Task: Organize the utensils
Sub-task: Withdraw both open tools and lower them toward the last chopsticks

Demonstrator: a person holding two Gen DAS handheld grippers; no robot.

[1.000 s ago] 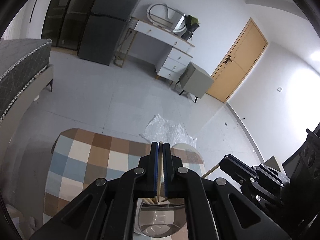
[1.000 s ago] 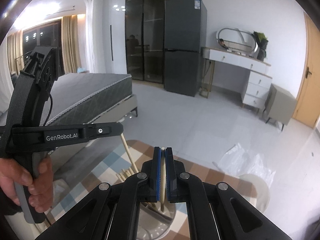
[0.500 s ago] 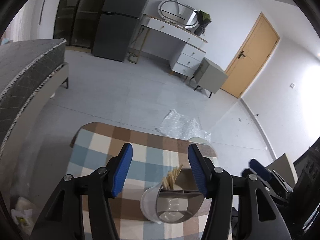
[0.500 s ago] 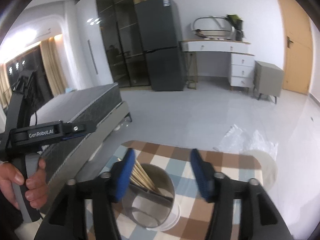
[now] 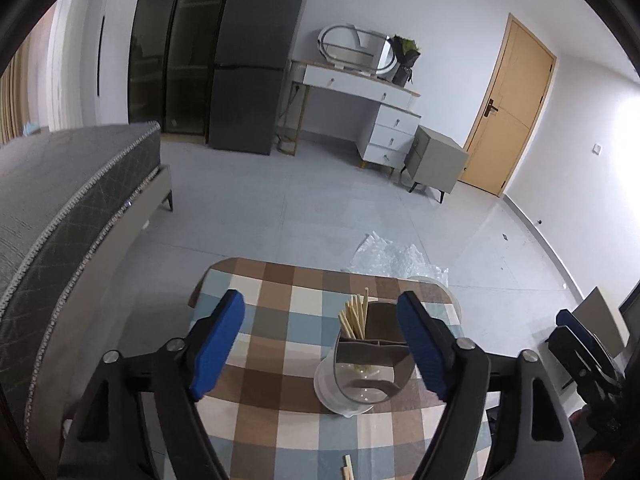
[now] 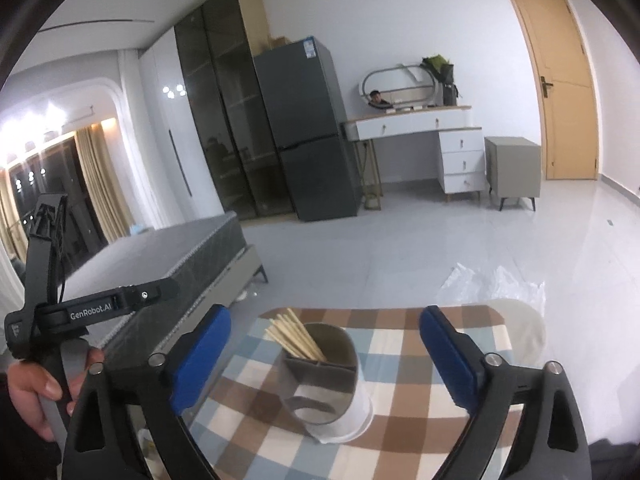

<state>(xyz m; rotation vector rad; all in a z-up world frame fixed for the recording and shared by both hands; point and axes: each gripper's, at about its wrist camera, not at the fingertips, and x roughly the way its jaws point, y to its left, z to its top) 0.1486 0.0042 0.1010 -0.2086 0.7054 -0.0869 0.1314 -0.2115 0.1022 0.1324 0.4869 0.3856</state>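
Observation:
A grey utensil holder with a clear base stands on the checked tablecloth. A bundle of wooden chopsticks sticks up from its far-left compartment. My left gripper hovers above and short of the holder, jaws still opening, nothing between the pads. My right gripper likewise hangs over the holder with jaws opening and empty. Two loose chopstick ends lie on the cloth near the front edge.
A hand grips the left tool at the left of the right wrist view. Clear plastic wrap lies on the floor beyond the table. A grey bed runs along the left. A fridge, dresser and door stand at the far wall.
Both grippers were shut on chopsticks above the holder; they have opened wide, the chopsticks now stand in the holder, and both grippers have drawn back and risen.

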